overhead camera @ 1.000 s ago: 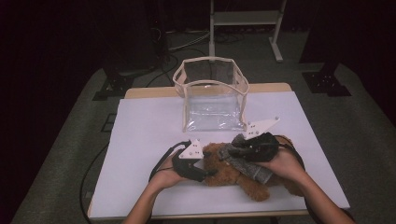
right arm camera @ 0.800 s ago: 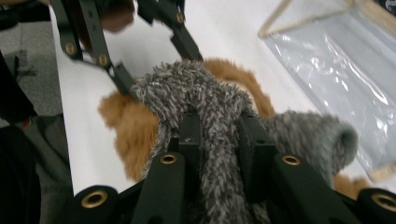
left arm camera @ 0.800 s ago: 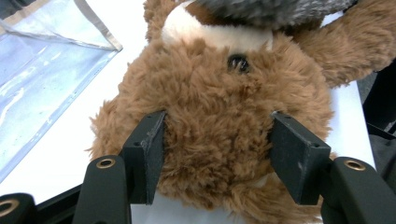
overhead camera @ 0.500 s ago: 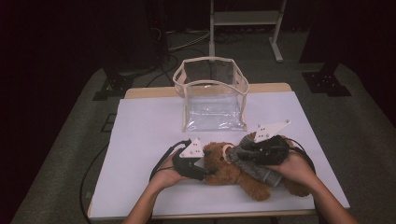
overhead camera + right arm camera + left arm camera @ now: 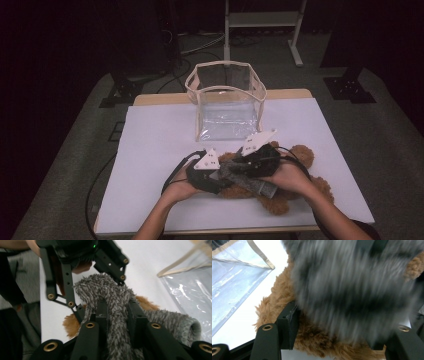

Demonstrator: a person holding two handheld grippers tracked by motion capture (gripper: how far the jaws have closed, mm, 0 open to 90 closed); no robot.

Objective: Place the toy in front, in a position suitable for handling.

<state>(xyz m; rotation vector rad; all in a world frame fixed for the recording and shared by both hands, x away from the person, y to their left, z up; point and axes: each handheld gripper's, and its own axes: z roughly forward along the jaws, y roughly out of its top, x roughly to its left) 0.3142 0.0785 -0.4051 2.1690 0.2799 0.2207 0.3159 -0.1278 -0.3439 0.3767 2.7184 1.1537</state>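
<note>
The grey fuzzy scarf [image 5: 115, 312] is clamped between the right tongs [image 5: 116, 315] and has been carried leftward over the brown teddy bear [image 5: 295, 180] during the last second. The left tongs [image 5: 332, 322] are held partly apart around the bear's plush body, pinning it to the counter [image 5: 150, 150] in front of the clear bag [image 5: 227, 107]. Dressing of the bear appears underway.
</note>
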